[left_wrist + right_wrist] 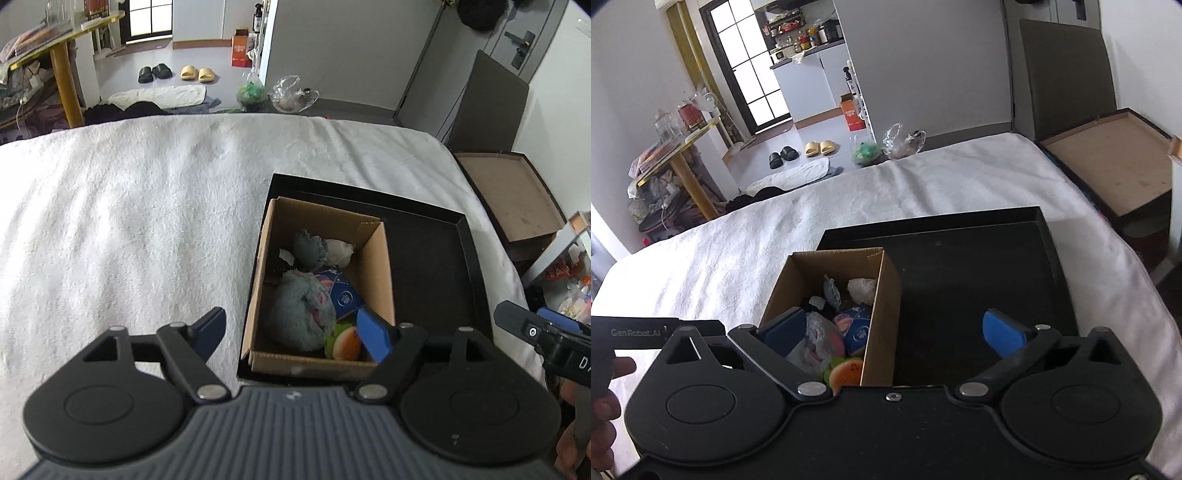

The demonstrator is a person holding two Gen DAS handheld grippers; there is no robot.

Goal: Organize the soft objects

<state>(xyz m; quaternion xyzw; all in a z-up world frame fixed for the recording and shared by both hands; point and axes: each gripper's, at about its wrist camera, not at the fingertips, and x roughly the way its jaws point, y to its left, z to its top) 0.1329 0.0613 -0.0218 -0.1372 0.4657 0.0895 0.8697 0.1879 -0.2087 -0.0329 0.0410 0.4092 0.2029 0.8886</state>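
Note:
A cardboard box (376,266) (886,295) stands in the left part of a black tray (436,277) (979,277) on a white towel (147,221). Inside lie a large grey-blue plush (299,314) (820,336), a small grey plush (310,247), a white crumpled piece (340,251), a blue packet (343,295) and an orange-and-green toy fruit (345,345) (846,371). My left gripper (291,336) hangs open above the box's near left corner, holding nothing. My right gripper (895,332) is open and bare over the box's right wall.
An open dark case with a brown lining (509,195) (1115,166) sits off the right edge of the towel. Beyond the far edge are slippers (195,73), plastic bags (291,94) and a yellow-legged table (66,81) at the left.

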